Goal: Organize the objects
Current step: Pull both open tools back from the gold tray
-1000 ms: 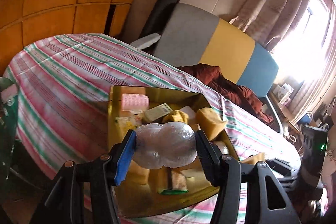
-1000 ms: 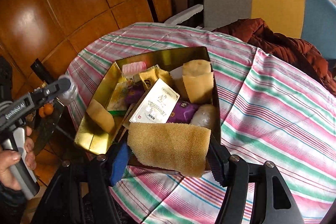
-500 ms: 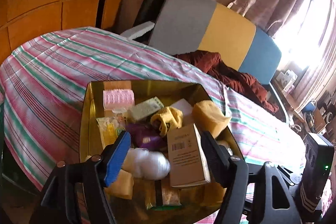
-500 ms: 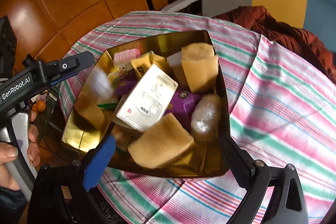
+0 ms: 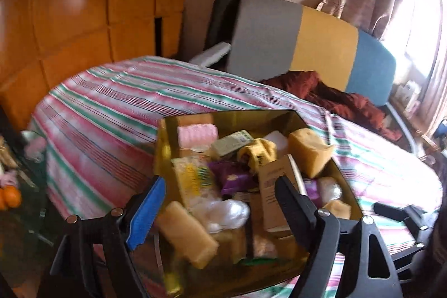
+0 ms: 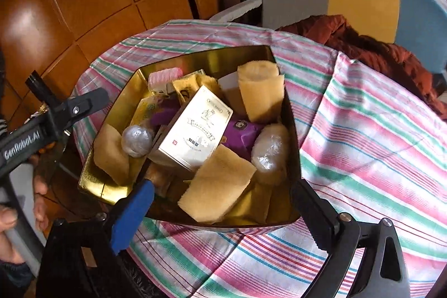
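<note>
A gold tray (image 6: 212,53) (image 5: 232,113) full of small items stands on the striped table. My left gripper (image 5: 220,183) hovers at its near edge, jaws opening. A clear plastic-wrapped bundle (image 5: 223,211) lies loose in the tray between them, untouched. My right gripper (image 6: 222,186) is over the tray's other near corner, jaws opening wide. A flat yellow sponge (image 6: 220,172) rests free in the tray below it. Also inside are a white box (image 6: 198,127), a wrapped ball (image 6: 137,140), a purple packet (image 6: 241,130) and a rolled sponge (image 6: 261,91). In the right wrist view, a hand (image 6: 11,217) holds the left gripper at the left edge.
The pink, green and white striped cloth (image 6: 363,130) covers a round table. Behind it stands a grey, yellow and blue chair (image 5: 307,46) with a red-brown garment (image 6: 363,43) on the seat. Orange wooden panels (image 5: 83,4) line the wall. Oranges (image 5: 9,197) sit on a low glass table at left.
The left jaws let go of the plastic-wrapped bundle and the right jaws let go of the yellow sponge. Both things now lie in the tray, and both pairs of jaws have spread wide.
</note>
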Motion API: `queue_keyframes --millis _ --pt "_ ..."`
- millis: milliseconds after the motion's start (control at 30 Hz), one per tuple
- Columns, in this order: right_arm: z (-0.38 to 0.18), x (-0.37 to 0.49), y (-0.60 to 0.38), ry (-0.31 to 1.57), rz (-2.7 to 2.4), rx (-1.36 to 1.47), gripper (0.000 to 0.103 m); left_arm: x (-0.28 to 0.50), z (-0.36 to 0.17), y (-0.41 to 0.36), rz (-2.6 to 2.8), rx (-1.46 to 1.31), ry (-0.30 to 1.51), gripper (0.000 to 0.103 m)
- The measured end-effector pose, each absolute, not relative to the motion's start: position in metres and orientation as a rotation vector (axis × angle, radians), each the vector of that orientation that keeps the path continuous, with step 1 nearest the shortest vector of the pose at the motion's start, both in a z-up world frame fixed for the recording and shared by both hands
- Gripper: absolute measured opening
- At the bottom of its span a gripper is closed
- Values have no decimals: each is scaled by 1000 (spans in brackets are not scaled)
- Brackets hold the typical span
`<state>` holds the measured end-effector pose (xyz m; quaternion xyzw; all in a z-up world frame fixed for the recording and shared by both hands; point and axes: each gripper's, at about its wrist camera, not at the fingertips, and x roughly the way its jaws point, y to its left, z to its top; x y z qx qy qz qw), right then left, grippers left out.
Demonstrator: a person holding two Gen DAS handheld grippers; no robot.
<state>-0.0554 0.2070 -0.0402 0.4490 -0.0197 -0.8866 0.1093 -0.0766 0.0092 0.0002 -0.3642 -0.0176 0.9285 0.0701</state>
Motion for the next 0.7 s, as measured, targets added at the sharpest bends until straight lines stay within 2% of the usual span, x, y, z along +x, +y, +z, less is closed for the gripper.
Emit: queue_keyframes --millis 233,467,700 --pt "-26 -36 202 8 -2748 1236 103 -55 5 8 2903 -1105 -51 82" --pt "-25 -26 205 -14 -2769 1231 103 -29 19 25 3115 -1053 144 82" --pt "-25 -15 204 -27 -2776 1217 103 -12 22 33 2946 -1060 49 82"
